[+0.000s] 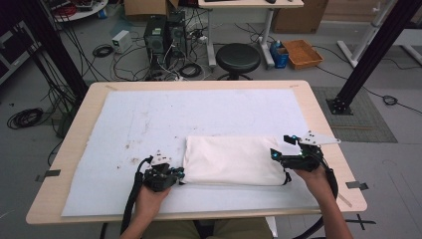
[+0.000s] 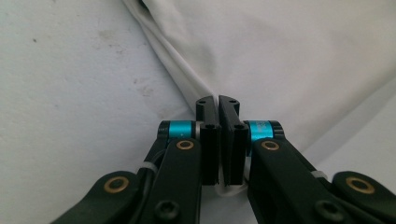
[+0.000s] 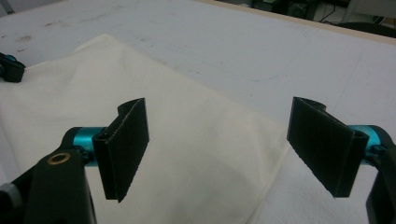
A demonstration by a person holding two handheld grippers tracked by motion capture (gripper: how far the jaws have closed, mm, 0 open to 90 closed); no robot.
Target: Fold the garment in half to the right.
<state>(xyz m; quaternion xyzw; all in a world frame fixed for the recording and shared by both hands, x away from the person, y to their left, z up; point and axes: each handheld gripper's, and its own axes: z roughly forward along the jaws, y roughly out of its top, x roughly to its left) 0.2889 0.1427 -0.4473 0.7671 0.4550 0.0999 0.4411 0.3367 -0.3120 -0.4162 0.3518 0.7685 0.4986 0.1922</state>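
A wooden desk [image 1: 318, 114] stands in a workshop with a black stool [image 1: 238, 57], computer towers [image 1: 164, 34] and loose cables on the floor behind it, and a stained white mat [image 1: 149, 124] covers most of its top. On the near right part of the mat lies a folded white cloth [image 1: 231, 160], flat and roughly rectangular, its long sides running across the desk. The left gripper [image 1: 175, 174] sits at the cloth's near left corner; in the left gripper view its fingers [image 2: 208, 135] stand pressed together with a gathered fold of the cloth running down into them, so they are clamped on the cloth's edge, though the pinched part itself is mostly hidden between the pads. The right gripper [image 1: 283, 145] is at the cloth's right end, held in the person's right hand [image 1: 313, 174]. In the right gripper view its fingers [image 3: 128, 147] are wide apart, with the cloth's corner lying below and between them; they appear to hover just over it without touching.
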